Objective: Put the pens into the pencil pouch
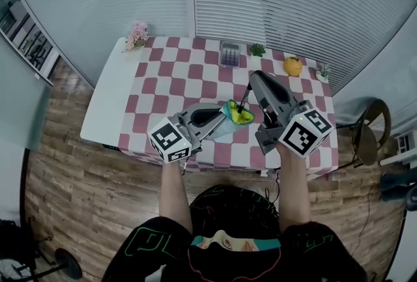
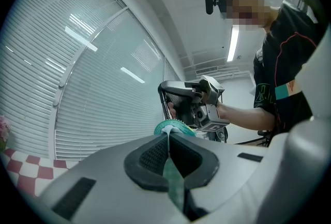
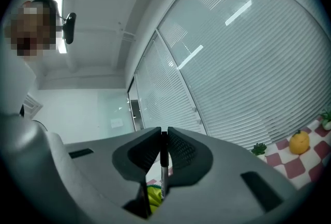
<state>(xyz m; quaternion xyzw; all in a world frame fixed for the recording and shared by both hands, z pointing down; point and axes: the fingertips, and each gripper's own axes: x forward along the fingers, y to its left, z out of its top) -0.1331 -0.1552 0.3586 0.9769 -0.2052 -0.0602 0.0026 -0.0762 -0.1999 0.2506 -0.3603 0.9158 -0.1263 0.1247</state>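
Note:
In the head view my left gripper (image 1: 223,116) is shut on the edge of the teal pencil pouch (image 1: 234,114), holding it above the checkered table (image 1: 176,82) with its yellow-lined mouth open. My right gripper (image 1: 251,79) is shut on a black pen (image 1: 244,99) that hangs tip-down into the pouch mouth. The left gripper view has the teal pouch fabric (image 2: 172,168) pinched between the closed jaws of the left gripper (image 2: 168,137), with the right gripper (image 2: 194,101) beyond. In the right gripper view the pen (image 3: 164,166) stands upright between the pads of the right gripper (image 3: 164,137), the yellow lining (image 3: 153,196) below.
On the far edge of the table stand a pink flower pot (image 1: 137,35), a calculator (image 1: 229,53), a small green plant (image 1: 258,50), an orange fruit (image 1: 292,66) and a small vase (image 1: 322,72). A stool (image 1: 368,131) stands to the right of the table.

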